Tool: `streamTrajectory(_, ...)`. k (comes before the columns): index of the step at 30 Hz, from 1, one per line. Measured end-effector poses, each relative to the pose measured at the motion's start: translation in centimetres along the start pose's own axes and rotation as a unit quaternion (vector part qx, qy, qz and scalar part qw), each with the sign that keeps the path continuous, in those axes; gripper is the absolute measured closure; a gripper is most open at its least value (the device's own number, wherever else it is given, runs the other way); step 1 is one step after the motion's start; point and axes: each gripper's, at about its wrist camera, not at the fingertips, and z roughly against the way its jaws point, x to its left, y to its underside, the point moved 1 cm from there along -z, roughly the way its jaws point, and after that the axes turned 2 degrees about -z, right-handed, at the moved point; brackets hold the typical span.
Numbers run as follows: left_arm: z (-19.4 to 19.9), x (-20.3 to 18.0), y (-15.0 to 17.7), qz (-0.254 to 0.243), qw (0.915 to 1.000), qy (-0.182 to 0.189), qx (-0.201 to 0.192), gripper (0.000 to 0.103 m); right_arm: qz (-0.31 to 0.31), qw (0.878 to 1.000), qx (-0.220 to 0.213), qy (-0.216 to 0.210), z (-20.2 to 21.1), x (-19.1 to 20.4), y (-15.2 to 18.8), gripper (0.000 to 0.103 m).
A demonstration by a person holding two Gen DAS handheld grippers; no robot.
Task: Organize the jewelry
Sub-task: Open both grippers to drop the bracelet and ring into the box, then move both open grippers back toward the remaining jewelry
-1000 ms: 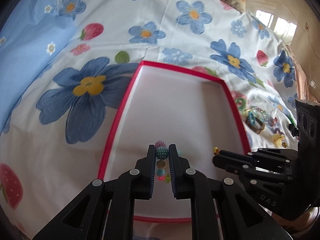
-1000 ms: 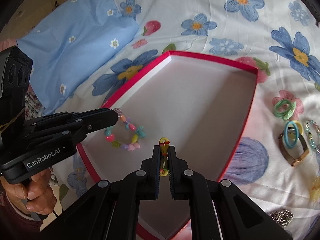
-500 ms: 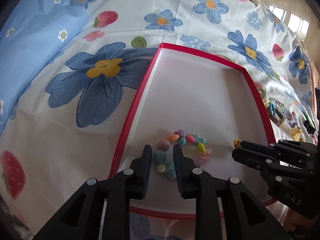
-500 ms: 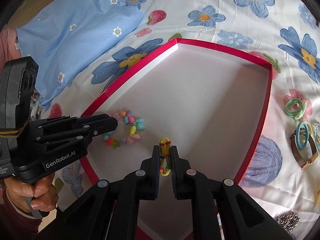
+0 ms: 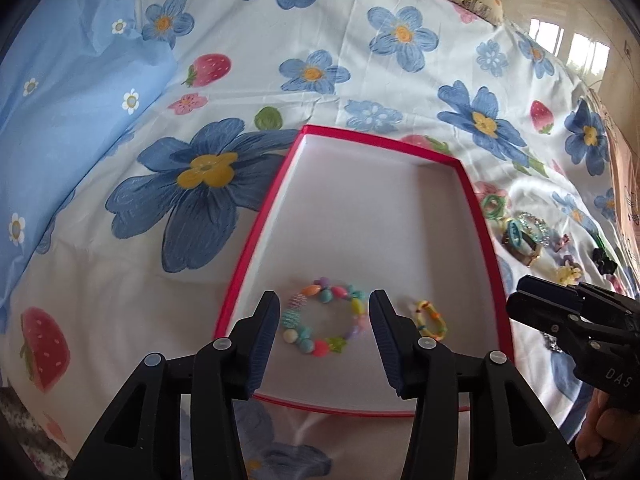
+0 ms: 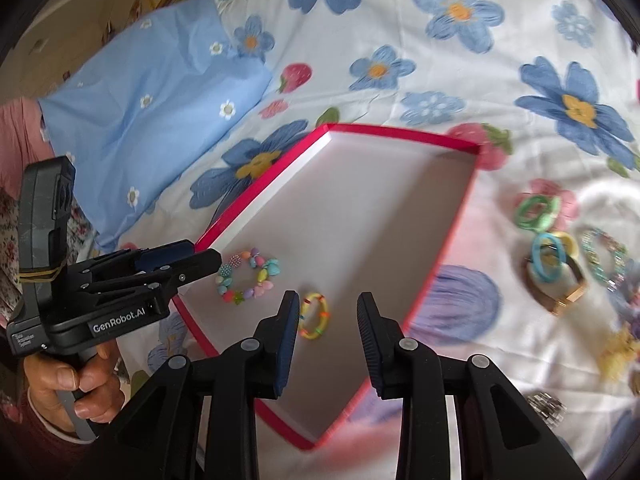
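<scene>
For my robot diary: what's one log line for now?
left tongs: open | right tongs: open | bead bracelet, yellow ring: in box

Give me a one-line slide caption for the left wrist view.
Open left gripper above the beaded bracelet and yellow ring lying in the red tray.

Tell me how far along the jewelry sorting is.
Done: the beaded bracelet and yellow ring bracelet lie in the red tray. In hand: nothing; left hand-held gripper and right hand-held gripper are open. Left: the green hair ties, gold watch and other pieces on the bedsheet.
</scene>
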Motion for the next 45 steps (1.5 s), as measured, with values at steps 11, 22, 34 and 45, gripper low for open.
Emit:
streamTrajectory(11, 0.5, -5.4, 0.4, -0.051, 0.9976, 0.047, 0.006, 0.054, -0.065, 0.996, -0.028, 0.055, 6.5, -6.5, 3.1, 0.057)
streamTrajectory(22, -0.6, -9.8, -0.2, -0.09, 0.9934, 0.069, 0.017, 0.054, -0.126, 0.986, -0.048, 0.101, 10.8, -12.6, 5.8, 0.057)
streamTrajectory(34, -1.9, -13.9, -1.3, -0.133, 0.9875, 0.083, 0.015, 0.054, -0.156, 0.978, -0.056, 0.123, 12.5, -16.1, 7.2, 0.057)
streamTrajectory(45, -5.5, -17.5, -3.6, -0.162, 0.981, 0.104, 0.024, 0.054, -0.165, 0.976, -0.055, 0.13, 12.5, -18.2, 6.8, 0.057)
